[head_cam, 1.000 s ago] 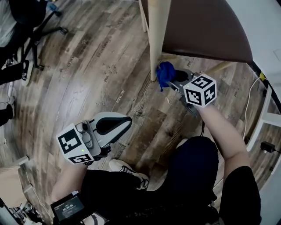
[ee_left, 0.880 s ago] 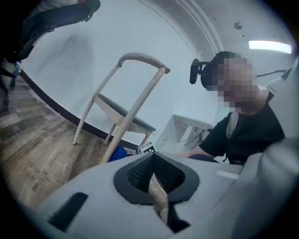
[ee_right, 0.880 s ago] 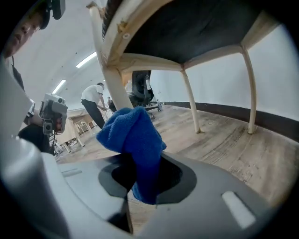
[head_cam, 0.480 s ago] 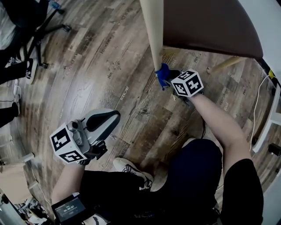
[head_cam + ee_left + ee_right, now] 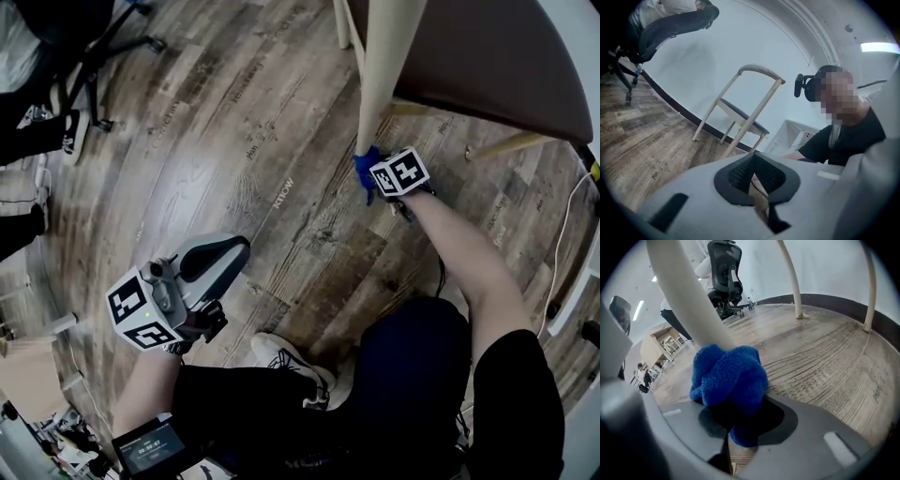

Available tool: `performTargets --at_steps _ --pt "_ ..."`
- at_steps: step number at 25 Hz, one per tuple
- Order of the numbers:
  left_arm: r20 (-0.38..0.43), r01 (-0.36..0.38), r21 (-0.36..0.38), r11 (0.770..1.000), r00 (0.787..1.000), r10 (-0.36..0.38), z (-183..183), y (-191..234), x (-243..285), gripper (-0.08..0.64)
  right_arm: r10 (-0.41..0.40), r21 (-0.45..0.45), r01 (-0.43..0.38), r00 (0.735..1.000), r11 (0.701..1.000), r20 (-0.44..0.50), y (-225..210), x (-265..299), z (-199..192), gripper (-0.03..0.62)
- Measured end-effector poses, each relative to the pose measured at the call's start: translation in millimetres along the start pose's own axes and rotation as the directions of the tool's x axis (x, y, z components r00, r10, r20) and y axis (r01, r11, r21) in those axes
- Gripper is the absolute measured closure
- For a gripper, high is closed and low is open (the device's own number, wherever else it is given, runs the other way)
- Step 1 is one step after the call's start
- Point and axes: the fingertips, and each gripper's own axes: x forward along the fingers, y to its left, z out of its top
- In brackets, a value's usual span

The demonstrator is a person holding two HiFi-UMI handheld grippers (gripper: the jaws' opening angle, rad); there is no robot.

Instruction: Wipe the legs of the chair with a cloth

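A pale wooden chair leg (image 5: 385,66) comes down to the floor beside the brown seat (image 5: 487,56). My right gripper (image 5: 370,178) is shut on a bunched blue cloth (image 5: 366,172), and the cloth presses against the foot of that leg. In the right gripper view the blue cloth (image 5: 729,376) sits against the same leg (image 5: 689,296), filling the jaws. My left gripper (image 5: 220,258) hangs low at the left, away from the chair, shut with nothing in it. A second pale chair (image 5: 740,108) shows in the left gripper view.
Wood-plank floor (image 5: 216,141) spreads to the left. An office chair base (image 5: 94,56) stands at the upper left. Two more chair legs (image 5: 797,282) rise behind the cloth. A white cable (image 5: 562,244) runs along the right wall. The person's shoe (image 5: 286,361) is near the left gripper.
My right gripper has carried the blue cloth down the leg to its foot near the floor. The left gripper stayed low at the left.
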Motion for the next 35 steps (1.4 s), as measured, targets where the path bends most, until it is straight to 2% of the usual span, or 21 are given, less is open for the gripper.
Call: performTargets --at_steps 5,8,11,14,19,24,27,29,31,35 --pt "0.023 0.024 0.003 1.0 0.999 -0.025 5.6 3.5 -0.3 0.558 0.02 0.018 -0.021 0.999 1.0 0.05 8.5 -13.6 5.3 0.491" --pt "0.036 0.068 0.014 0.998 0.997 -0.068 12.7 -1.6 9.7 0.558 0.042 0.003 -0.043 0.99 0.999 0.135 24.8 -45.9 24.7 0.491" --pt "0.044 0.108 0.023 0.994 0.993 -0.109 17.2 -5.4 25.5 0.558 0.065 -0.024 -0.061 0.969 0.998 0.239 44.5 -91.2 54.7 0.491" --pt "0.037 0.15 0.06 0.987 0.988 -0.152 21.6 -12.0 48.2 0.558 0.104 -0.049 -0.093 0.929 0.994 0.355 66.6 -142.7 85.4 0.491" --pt "0.021 0.227 0.095 0.969 0.973 -0.23 26.0 -27.6 83.2 0.558 0.158 -0.111 -0.118 0.845 0.987 0.51 99.2 -223.4 130.9 0.491" --pt "-0.015 0.268 0.113 0.957 0.963 -0.268 14.9 -34.7 105.5 0.558 0.294 -0.177 -0.235 0.79 0.956 0.539 133.9 -266.8 141.2 0.491" --pt "-0.039 0.256 0.12 0.959 0.967 -0.253 13.4 -31.8 107.5 0.558 0.347 -0.138 -0.328 0.749 0.934 0.564 140.5 -284.9 153.8 0.491" --pt "-0.04 0.253 0.11 0.961 0.967 -0.25 13.1 -30.8 109.4 0.557 0.338 -0.081 -0.366 0.725 0.927 0.6 133.3 -303.9 154.1 0.491" --pt "-0.033 0.255 0.1 0.962 0.967 -0.253 11.2 -29.3 111.9 0.558 0.294 -0.035 -0.353 0.715 0.935 0.634 114.4 -322.1 144.5 0.491" --pt "-0.033 0.259 0.11 0.96 0.966 -0.257 10.4 -29.2 116.7 0.558 0.114 0.114 -0.257 0.727 0.96 0.677 50.3 -362.5 112.4 0.492"
